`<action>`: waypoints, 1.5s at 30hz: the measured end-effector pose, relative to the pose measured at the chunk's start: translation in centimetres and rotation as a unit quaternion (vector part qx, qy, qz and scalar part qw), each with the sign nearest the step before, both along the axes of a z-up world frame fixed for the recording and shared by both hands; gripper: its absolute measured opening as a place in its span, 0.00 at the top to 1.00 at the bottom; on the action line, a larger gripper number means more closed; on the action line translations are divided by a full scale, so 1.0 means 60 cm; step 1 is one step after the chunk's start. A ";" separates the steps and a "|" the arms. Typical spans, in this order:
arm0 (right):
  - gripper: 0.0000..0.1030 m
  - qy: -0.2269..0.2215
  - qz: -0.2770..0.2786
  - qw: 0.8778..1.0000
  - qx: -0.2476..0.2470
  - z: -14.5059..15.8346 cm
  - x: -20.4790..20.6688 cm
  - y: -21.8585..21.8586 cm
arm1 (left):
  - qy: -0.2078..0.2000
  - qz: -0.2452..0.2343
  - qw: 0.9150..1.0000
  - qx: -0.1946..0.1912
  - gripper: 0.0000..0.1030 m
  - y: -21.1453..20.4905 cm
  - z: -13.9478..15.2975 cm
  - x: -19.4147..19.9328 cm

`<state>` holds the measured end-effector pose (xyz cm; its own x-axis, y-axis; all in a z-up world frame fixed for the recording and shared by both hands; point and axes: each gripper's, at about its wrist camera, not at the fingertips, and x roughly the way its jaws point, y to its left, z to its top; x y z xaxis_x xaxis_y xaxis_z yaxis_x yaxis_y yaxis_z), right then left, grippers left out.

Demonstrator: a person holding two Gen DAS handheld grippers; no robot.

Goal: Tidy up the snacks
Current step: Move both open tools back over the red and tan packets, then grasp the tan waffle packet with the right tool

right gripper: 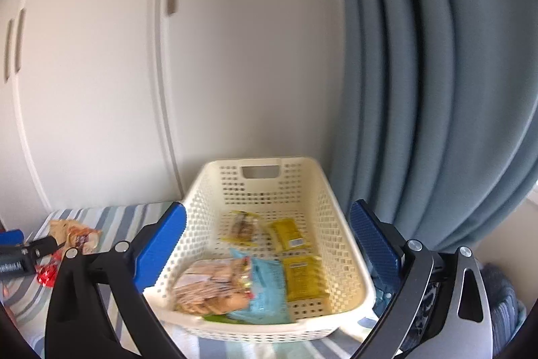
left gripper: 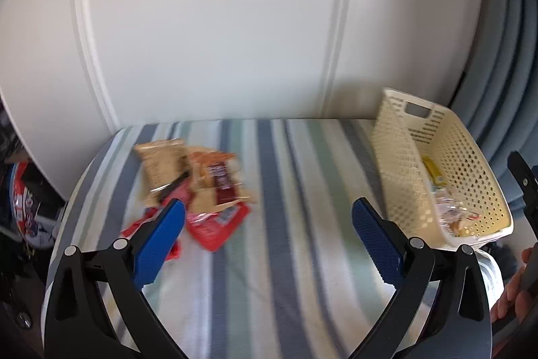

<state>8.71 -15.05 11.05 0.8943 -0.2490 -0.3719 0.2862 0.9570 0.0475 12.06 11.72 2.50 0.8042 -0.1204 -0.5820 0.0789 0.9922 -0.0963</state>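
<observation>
Snacks (left gripper: 198, 187) lie heaped on the striped cloth (left gripper: 285, 224), just ahead and left of the left gripper (left gripper: 269, 217), jaws spread wide and empty. Best to pinch one packet at its edge, not the heap. The right gripper (right gripper: 269, 234), equally wide and empty, hovers over the basket (right gripper: 336, 224).

free: bare striped cloth (left gripper: 269, 224) mid-table | blocked: snack pile (left gripper: 195, 190) left, basket (left gripper: 403, 164) right, wardrobe (left gripper: 208, 22) behind
</observation>
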 end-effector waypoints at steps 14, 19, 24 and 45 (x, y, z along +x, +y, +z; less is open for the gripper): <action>0.05 0.013 0.070 0.997 -0.020 0.005 0.006 0.065 | 0.047 0.065 0.997 -0.013 0.02 0.139 -0.044 0.026; 0.05 0.028 0.104 0.994 -0.023 0.010 0.016 0.093 | 0.075 0.084 0.994 -0.013 0.02 0.165 -0.080 0.043; 0.05 0.038 0.134 0.990 -0.029 0.018 0.022 0.121 | 0.097 0.084 0.991 -0.044 0.02 0.183 -0.111 0.058; 0.05 0.130 0.235 0.963 -0.029 -0.030 0.099 0.254 | 0.162 0.076 0.981 -0.070 0.37 0.199 -0.156 0.130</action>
